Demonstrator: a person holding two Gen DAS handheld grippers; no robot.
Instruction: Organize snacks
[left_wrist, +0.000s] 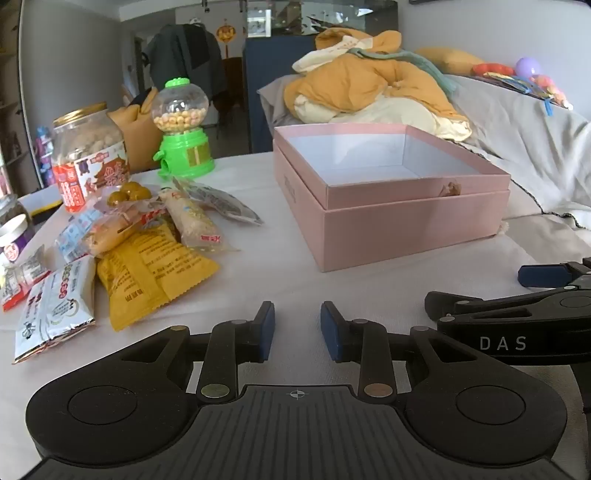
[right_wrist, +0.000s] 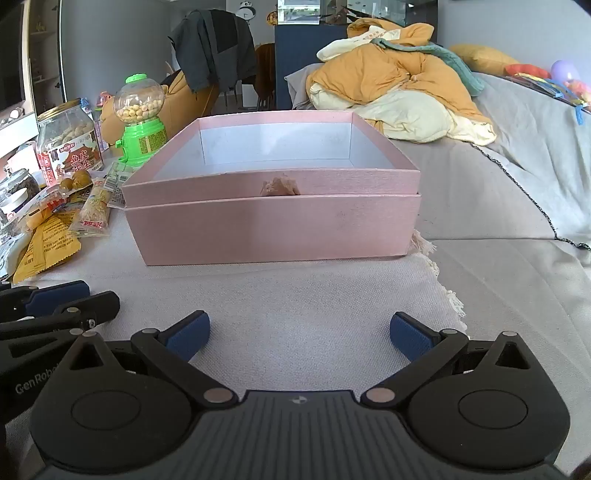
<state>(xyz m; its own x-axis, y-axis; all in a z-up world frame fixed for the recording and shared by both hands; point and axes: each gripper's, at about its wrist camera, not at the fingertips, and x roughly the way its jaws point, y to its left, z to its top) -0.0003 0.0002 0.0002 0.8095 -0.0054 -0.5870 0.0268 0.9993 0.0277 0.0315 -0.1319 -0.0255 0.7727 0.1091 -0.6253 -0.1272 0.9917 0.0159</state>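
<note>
Crinkly foil and plastic snack packets (left_wrist: 147, 258) heaped loose on the cloth, left of the empty pink box (left_wrist: 391, 192). Left gripper (left_wrist: 297, 328) nearly closed on nothing, right gripper (right_wrist: 299, 339) wide open, both short of the heap. Likely to slip or drag neighbours if pinched by a corner; overlap apparently tight, hard to judge.

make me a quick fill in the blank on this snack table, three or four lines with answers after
1. The pink box holds ____ snacks so far.
2. The candy dispenser has a base coloured ____.
3. The yellow packet lies to the ____ of the pink box in both views.
4. Of the two grippers, the ____ one has its jaws spread wider.

Answers: no; green; left; right
</note>
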